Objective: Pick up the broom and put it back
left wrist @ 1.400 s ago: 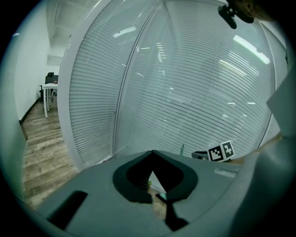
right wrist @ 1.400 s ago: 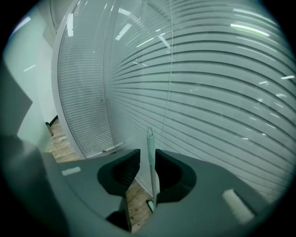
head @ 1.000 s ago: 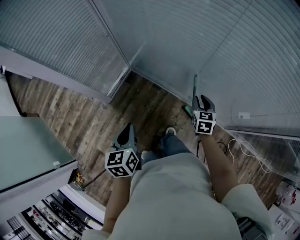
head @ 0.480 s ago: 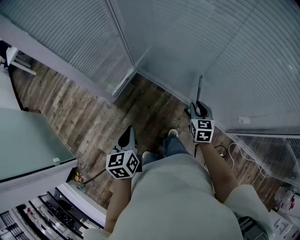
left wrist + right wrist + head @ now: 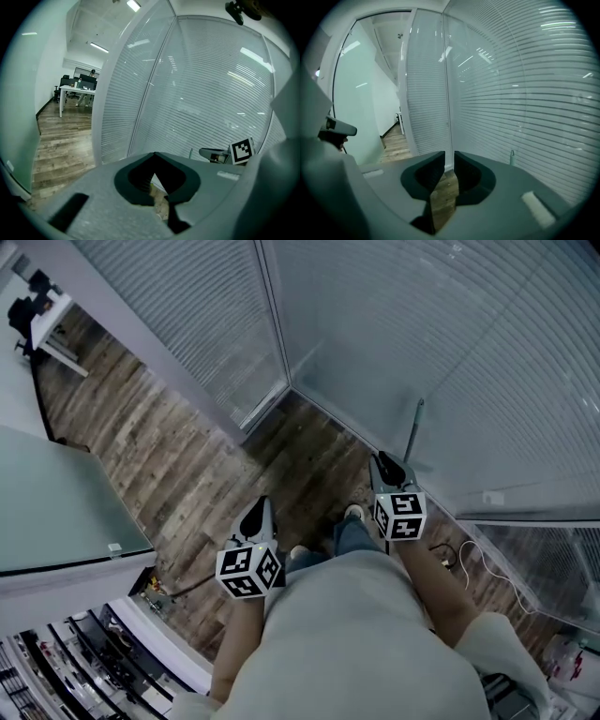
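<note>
The broom's thin grey handle (image 5: 412, 432) leans upright against the blind-covered glass wall (image 5: 487, 362); its head is hidden behind my right gripper. My right gripper (image 5: 382, 463) sits just left of and below the handle, apart from it. Its jaws stand a narrow gap apart and are closing, with only floor showing between them (image 5: 449, 174). The handle's top (image 5: 512, 157) shows off to the right in the right gripper view. My left gripper (image 5: 258, 512) hangs over the wooden floor, jaws shut at the tips on nothing (image 5: 153, 159).
Glass walls with blinds meet at a corner post (image 5: 274, 334) ahead. Cables (image 5: 469, 545) lie on the floor at the right. A glass partition (image 5: 56, 512) and shelving (image 5: 84, 662) stand at the left, a white desk (image 5: 52, 320) far left. My shoe (image 5: 353, 513) is below.
The right gripper has drawn back and left from the broom handle, which now stands free against the glass. Both grippers and the view have shifted toward the corner.
</note>
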Tool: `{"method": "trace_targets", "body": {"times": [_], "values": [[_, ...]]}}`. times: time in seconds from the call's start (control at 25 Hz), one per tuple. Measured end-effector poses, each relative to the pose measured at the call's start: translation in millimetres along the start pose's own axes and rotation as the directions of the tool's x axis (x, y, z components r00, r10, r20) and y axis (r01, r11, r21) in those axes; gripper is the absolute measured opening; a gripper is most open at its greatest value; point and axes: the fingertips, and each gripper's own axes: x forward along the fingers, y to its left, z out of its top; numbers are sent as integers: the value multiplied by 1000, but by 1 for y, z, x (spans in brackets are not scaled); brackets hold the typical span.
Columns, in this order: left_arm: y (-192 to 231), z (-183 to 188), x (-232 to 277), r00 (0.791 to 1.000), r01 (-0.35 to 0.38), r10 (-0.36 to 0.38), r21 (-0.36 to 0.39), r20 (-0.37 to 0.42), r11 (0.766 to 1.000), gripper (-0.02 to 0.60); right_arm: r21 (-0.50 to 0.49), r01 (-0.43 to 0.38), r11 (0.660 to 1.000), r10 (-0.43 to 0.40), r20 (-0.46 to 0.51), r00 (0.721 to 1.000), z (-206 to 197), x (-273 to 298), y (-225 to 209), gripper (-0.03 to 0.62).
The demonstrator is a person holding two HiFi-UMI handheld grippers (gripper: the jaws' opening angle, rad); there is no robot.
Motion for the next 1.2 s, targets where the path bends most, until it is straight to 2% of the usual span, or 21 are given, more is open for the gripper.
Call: {"method": "trace_targets", "body": {"times": [0.4,0.84,1.04,1.2], "values": [[40,-18,-48,998,-57,58,-38,33,998,5,-38,-188,981,190,57,980,21,-24,105,20],[74,-19,-100,987,-130,136,-76,86,989,5,-79,-389,918,394,58,917,37,-46,206,6],[89,-20,-113,981,-160,168,-85,95,983,5,-101,-440,892,446,46,894,35,-47,234,5],[100,-24,-123,977,-179,188,-94,102,979,5,-126,-455,882,463,39,886,33,-48,250,5]]}}
